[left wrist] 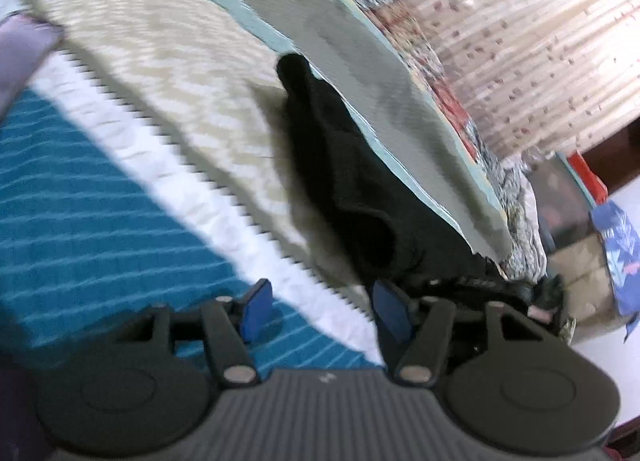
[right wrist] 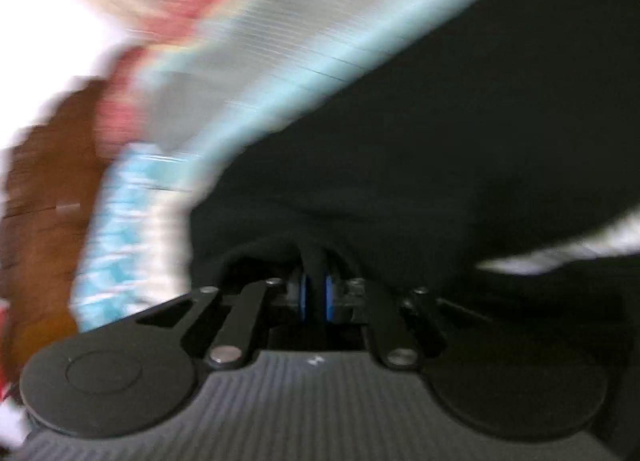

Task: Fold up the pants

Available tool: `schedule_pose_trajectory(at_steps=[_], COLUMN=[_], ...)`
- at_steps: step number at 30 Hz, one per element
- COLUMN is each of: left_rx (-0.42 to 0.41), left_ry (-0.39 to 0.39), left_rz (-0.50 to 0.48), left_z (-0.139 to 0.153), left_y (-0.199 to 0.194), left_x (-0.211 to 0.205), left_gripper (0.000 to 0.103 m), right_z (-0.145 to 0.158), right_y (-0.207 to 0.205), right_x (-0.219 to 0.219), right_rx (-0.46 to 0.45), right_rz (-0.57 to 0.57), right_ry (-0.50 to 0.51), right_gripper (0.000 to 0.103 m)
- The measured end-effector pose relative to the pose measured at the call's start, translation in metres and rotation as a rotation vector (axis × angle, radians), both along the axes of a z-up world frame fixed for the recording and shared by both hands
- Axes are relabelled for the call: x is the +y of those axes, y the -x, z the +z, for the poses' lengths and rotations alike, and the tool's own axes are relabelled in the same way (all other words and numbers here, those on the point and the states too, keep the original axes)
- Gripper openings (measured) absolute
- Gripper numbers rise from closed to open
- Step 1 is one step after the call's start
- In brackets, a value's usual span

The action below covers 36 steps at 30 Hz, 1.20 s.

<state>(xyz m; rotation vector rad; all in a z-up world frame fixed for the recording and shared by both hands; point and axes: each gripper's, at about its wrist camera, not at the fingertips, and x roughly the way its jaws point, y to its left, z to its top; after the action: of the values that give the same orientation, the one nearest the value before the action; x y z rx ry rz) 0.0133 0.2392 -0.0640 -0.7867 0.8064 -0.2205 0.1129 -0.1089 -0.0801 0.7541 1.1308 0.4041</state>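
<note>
The black pants (left wrist: pixel 352 181) lie bunched in a long ridge on the bed, running from the middle of the left wrist view down to its right fingertip. My left gripper (left wrist: pixel 320 313) is open and empty, its blue pads (left wrist: pixel 256 313) over the bedspread just left of the pants. In the blurred right wrist view the pants (right wrist: pixel 460 133) fill the right half. My right gripper (right wrist: pixel 316 297) is shut on a fold of the black pants cloth pinched between its blue pads (right wrist: pixel 330 297).
The bed carries a teal-and-white striped cover (left wrist: pixel 80 197), a cream patterned spread (left wrist: pixel 160 73) and a grey blanket with pale blue edge (left wrist: pixel 360 73). A patchwork quilt (left wrist: pixel 420 41) and a floral curtain (left wrist: pixel 540 41) lie beyond. Brown furniture (right wrist: pixel 44 201) shows at the left.
</note>
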Motion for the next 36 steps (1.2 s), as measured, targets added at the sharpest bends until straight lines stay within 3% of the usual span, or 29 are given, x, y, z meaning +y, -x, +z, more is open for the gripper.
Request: schedule_pose_trajectory(at_steps=[2, 4, 9, 11, 12, 13, 14, 15, 20, 22, 23, 24, 26, 27, 29, 31, 32, 33, 36], left_rx=[-0.003, -0.002, -0.097, -0.139, -0.144, -0.133, -0.102, -0.065, -0.027, -0.028, -0.037, -0.035, 0.005, 0.037, 0.122, 0.196, 0.219, 0.231, 0.207], left_ry=[0.004, -0.025, -0.277, -0.378, -0.407, -0.420, -0.405, -0.368, -0.109, -0.073, -0.078, -0.096, -0.143, -0.163, -0.183, -0.268, -0.314, -0.321, -0.214], left_rz=[-0.033, -0.041, -0.081, -0.105, -0.126, -0.165, -0.206, -0.221, -0.206, -0.177, -0.154, -0.127, -0.051, -0.022, 0.030, 0.125, 0.159, 0.184, 0.180], left_z=[0.001, 0.001, 0.014, 0.018, 0.018, 0.017, 0.015, 0.014, 0.046, 0.066, 0.076, 0.082, 0.086, 0.083, 0.065, 0.050, 0.044, 0.038, 0.031], left_y=[-0.015, -0.027, -0.053, -0.063, -0.068, -0.076, -0.084, -0.088, -0.050, -0.018, 0.001, 0.017, 0.044, 0.053, 0.068, 0.075, 0.077, 0.080, 0.077], left_x=[-0.015, -0.029, -0.073, -0.093, -0.101, -0.109, -0.111, -0.109, -0.041, 0.000, 0.023, 0.042, 0.074, 0.084, 0.097, 0.098, 0.098, 0.100, 0.097], left_gripper=[0.064, 0.079, 0.090, 0.086, 0.068, 0.030, 0.010, 0.007, 0.006, 0.006, 0.006, 0.007, 0.007, 0.009, 0.025, 0.045, 0.049, 0.051, 0.051], right_z=[-0.005, -0.002, -0.007, -0.010, -0.009, -0.008, -0.006, -0.005, 0.036, 0.056, 0.064, 0.069, 0.071, 0.069, 0.060, 0.050, 0.046, 0.044, 0.046], right_y=[0.004, 0.004, -0.004, -0.007, -0.005, -0.005, -0.004, -0.002, 0.017, 0.035, 0.045, 0.055, 0.073, 0.078, 0.083, 0.085, 0.086, 0.087, 0.097], right_x=[-0.001, 0.002, -0.001, -0.003, -0.006, -0.005, -0.005, -0.006, 0.001, 0.015, 0.024, 0.032, 0.044, 0.049, 0.061, 0.067, 0.069, 0.071, 0.075], right_rx=[-0.009, -0.022, -0.011, -0.006, -0.007, -0.007, -0.009, -0.012, -0.145, -0.223, -0.256, -0.281, -0.334, -0.352, -0.341, -0.301, -0.281, -0.266, -0.279], right_rz=[-0.029, -0.015, 0.000, -0.005, -0.006, -0.005, -0.002, 0.005, 0.179, 0.315, 0.392, 0.460, 0.505, 0.513, 0.527, 0.515, 0.511, 0.512, 0.546], right_ry=[-0.038, -0.028, -0.041, -0.055, -0.057, -0.057, -0.054, -0.051, -0.075, -0.093, -0.100, -0.109, -0.101, -0.085, -0.051, -0.048, -0.052, -0.046, 0.062], right_gripper=[0.012, 0.012, 0.012, 0.012, 0.012, 0.012, 0.012, 0.013, 0.017, 0.020, 0.028, 0.052, 0.076, 0.076, 0.076, 0.076, 0.075, 0.074, 0.074])
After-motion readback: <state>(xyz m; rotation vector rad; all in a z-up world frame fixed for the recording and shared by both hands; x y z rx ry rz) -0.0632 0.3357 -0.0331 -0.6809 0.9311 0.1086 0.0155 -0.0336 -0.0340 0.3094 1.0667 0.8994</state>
